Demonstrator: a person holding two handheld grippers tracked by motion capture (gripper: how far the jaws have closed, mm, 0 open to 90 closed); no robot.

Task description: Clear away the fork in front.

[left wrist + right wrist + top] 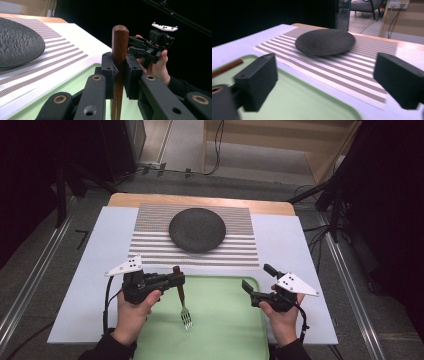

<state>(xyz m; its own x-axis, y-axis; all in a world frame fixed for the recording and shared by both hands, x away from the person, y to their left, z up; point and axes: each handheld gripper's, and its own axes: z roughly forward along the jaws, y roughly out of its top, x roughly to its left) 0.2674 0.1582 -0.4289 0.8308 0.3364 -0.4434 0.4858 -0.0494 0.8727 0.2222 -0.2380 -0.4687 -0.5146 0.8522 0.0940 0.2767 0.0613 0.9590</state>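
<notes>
The left hand-held gripper (176, 279) is clamped on the wooden handle of a fork (182, 301), gripping it near the upper end; in the left gripper view the brown handle (120, 50) stands upright between the two pads, its rounded top clear above them, so the grip looks firm and square. The fork hangs tines-down over the green tray (225, 320); from the high view the tines (186, 318) seem at or just above the tray's surface, though I cannot tell whether they touch it. Holding it high on the handle leaves the metal end free to be set down first, which suits carrying it towards the dark round plate (197, 229); that plate rests on a striped mat (150, 245) farther back on the bench (90, 270), well apart from the fork.

The right hand-held gripper (257, 279) is spread wide and holds nothing; its two pads (257, 80) frame the plate (325, 41) and the stripes (352, 70) ahead of it; it hovers at the tray's right corner, kept out of the left one's path yet aimed at the plate, probably ready to steady or receive. In my judgement the fork is lifted for transfer and the placing is not yet done; the risk is the handle swinging in the jaws when the tines meet a surface.
</notes>
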